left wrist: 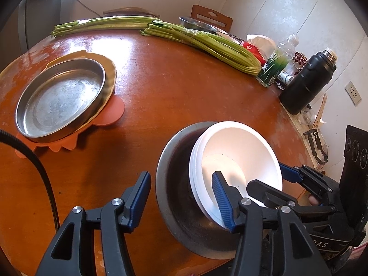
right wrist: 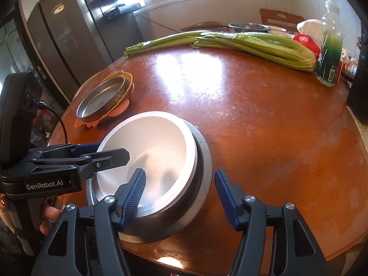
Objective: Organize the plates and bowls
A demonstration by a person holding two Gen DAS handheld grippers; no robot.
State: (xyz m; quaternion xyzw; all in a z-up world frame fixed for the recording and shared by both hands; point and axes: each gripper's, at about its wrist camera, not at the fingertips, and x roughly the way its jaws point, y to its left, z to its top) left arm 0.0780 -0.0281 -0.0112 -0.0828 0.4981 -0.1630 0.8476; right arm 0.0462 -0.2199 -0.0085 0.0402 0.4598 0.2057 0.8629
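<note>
A stack of white bowls [left wrist: 239, 151] sits inside a steel bowl [left wrist: 174, 184] at the near edge of the round wooden table [left wrist: 184, 80]; it also shows in the right wrist view [right wrist: 149, 142]. My left gripper [left wrist: 181, 200] is open, its jaws straddling the near-left rims, one finger inside the white bowls. My right gripper [right wrist: 179, 193] is open, straddling the right rims, one finger inside. A steel plate [left wrist: 62, 99] rests on yellow and orange plates at the left.
Celery bunches [left wrist: 207, 43] lie across the far side. A green bottle [left wrist: 276, 66], black flask [left wrist: 306, 82], red packet and a steel bowl [left wrist: 197, 24] crowd the far right. A chair stands behind the table. A fridge [right wrist: 64, 34] stands left.
</note>
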